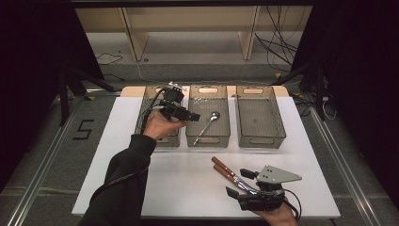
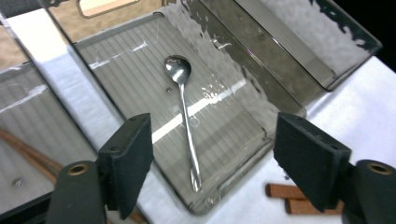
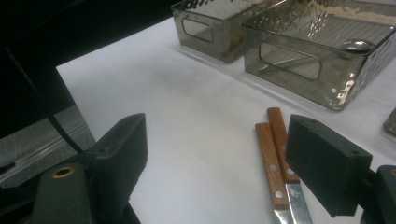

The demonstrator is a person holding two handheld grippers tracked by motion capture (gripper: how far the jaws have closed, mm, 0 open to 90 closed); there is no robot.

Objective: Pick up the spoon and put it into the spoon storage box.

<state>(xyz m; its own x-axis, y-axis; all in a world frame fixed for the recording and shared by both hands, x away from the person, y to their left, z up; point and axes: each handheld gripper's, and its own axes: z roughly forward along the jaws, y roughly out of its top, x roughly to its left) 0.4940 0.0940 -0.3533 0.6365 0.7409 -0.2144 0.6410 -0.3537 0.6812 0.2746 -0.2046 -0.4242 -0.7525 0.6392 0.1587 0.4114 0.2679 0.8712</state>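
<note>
A metal spoon (image 1: 207, 126) (image 2: 184, 112) lies alone in the middle of three smoky clear bins (image 1: 208, 140) (image 2: 126, 70), its bowl toward the far end. My left gripper (image 1: 193, 116) (image 2: 212, 140) hovers above that bin's left edge, jaws open with nothing between them. Two wooden-handled knives (image 1: 225, 170) (image 3: 275, 154) (image 2: 289, 198) lie side by side on the white table in front of the bins. My right gripper (image 1: 240, 182) (image 3: 217, 149) stands open just over their blade ends, near the table's front edge, touching neither knife.
The left bin (image 1: 147, 96) (image 2: 28, 116) holds brown wooden sticks (image 2: 25, 151) and is partly hidden by my left hand. The right bin (image 1: 261, 141) looks bare. The white table (image 1: 183, 179) ends close behind my right gripper; the floor and shelf legs lie beyond the bins.
</note>
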